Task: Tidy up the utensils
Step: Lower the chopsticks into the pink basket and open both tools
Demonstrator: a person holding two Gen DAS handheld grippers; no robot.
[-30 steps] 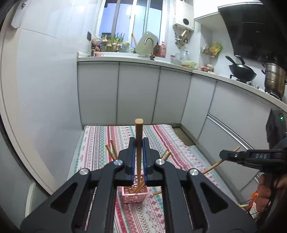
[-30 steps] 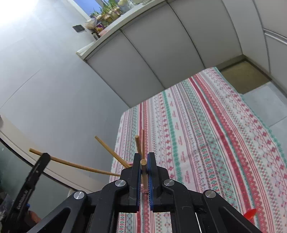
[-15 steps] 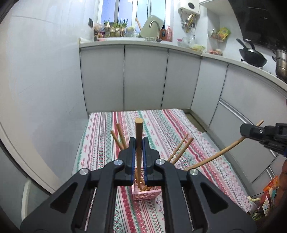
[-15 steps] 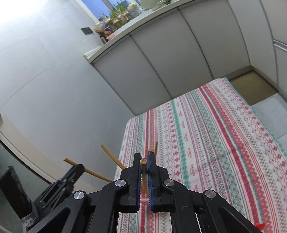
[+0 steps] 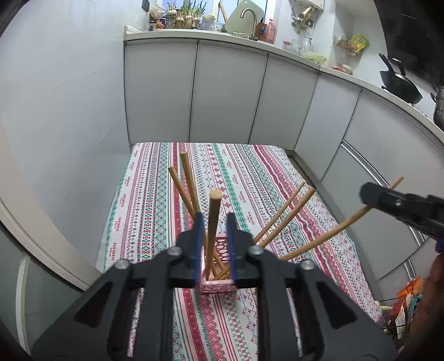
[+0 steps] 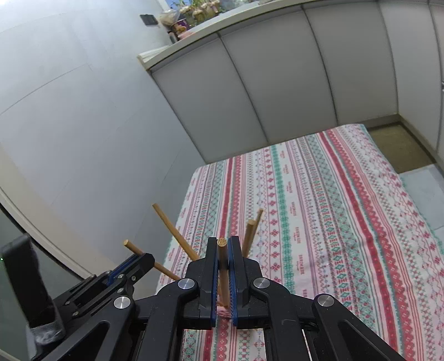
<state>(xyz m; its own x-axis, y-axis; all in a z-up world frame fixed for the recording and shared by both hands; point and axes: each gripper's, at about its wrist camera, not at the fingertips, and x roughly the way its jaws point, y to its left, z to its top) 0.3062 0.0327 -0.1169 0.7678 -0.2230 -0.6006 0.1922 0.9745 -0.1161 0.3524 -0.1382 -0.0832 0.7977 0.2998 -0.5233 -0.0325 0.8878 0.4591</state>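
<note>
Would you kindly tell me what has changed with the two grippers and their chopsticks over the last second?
The left gripper has come down over the pink basket, and its jaws are opening off the chopstick, which now stands in the basket. The right gripper stays clamped on its chopstick. The other chopsticks remain in the basket.

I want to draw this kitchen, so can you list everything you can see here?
chopsticks: six, light wood; four lean in the basket, one stands in it between the left gripper's jaws, one is in the right gripper.
basket: one, pink, on the tablecloth.
tablecloth: one, striped pink, green and white, over the table.
cabinets: grey, behind the table.
wok: one, black, far right.
tap: one, silvery, by the window.
left gripper: black, blue pads, jaws opening around a chopstick.
right gripper: black, shut on a chopstick.
</note>
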